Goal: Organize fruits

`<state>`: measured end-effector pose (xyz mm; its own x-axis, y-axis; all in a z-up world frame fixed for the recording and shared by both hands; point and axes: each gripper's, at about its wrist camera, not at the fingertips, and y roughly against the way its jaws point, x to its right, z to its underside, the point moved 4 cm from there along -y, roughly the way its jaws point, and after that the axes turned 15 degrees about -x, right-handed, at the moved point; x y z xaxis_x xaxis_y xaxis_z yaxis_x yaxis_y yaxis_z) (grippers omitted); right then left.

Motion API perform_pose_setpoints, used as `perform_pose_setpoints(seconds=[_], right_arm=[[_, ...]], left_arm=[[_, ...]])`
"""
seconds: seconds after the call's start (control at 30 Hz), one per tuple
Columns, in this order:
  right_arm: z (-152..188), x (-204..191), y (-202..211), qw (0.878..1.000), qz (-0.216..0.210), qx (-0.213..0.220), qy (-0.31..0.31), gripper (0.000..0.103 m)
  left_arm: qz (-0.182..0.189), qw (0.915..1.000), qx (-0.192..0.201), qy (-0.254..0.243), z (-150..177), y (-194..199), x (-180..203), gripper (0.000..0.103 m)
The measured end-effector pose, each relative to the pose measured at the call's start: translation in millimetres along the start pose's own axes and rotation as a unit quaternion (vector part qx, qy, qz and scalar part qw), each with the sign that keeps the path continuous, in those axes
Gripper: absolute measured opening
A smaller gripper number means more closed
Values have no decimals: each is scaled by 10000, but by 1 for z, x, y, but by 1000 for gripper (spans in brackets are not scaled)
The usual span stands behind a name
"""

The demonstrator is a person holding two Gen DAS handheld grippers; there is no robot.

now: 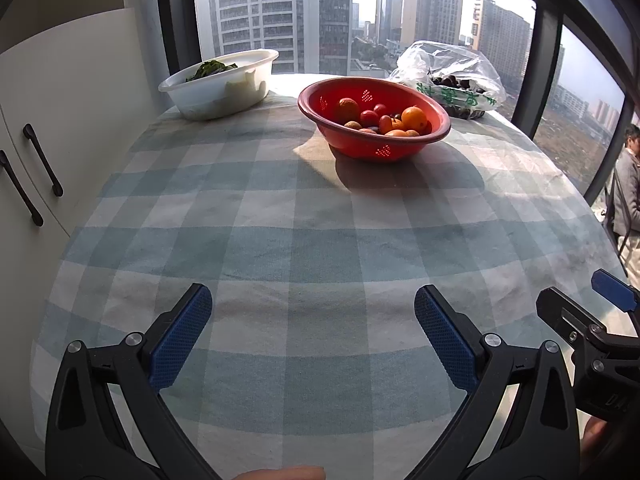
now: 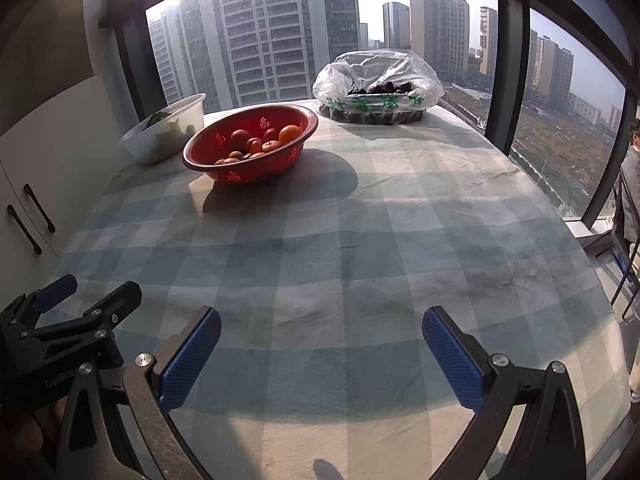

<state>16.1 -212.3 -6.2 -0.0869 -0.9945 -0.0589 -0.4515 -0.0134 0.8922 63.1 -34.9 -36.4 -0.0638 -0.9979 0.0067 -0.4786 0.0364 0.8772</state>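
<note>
A red perforated bowl (image 1: 348,92) (image 2: 224,140) holds several small fruits: oranges (image 1: 414,118) (image 2: 289,134), red tomatoes and brownish ones. It stands on the far half of the checked tablecloth (image 1: 304,232) (image 2: 360,248). My left gripper (image 1: 313,312) is open and empty, low over the near cloth. My right gripper (image 2: 322,334) is open and empty too, beside it; its side shows at the right edge of the left wrist view (image 1: 592,328). The left gripper's side shows in the right wrist view (image 2: 80,316).
A white tub (image 1: 224,88) (image 2: 160,136) with greens stands far left. A clear plastic bag over a dish of dark fruit (image 1: 456,76) (image 2: 376,88) stands far right. White cabinets (image 1: 48,128) are left, windows behind, a person (image 1: 628,184) right.
</note>
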Motion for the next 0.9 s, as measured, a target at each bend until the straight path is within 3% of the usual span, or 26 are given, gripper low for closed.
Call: perform_pose_setpoints(seconds=[0.9], right_arm=[[4, -2, -2, 10000, 14, -57, 19, 103]], left_arm=[[-3, 10000, -15, -8, 5, -3, 1, 103]])
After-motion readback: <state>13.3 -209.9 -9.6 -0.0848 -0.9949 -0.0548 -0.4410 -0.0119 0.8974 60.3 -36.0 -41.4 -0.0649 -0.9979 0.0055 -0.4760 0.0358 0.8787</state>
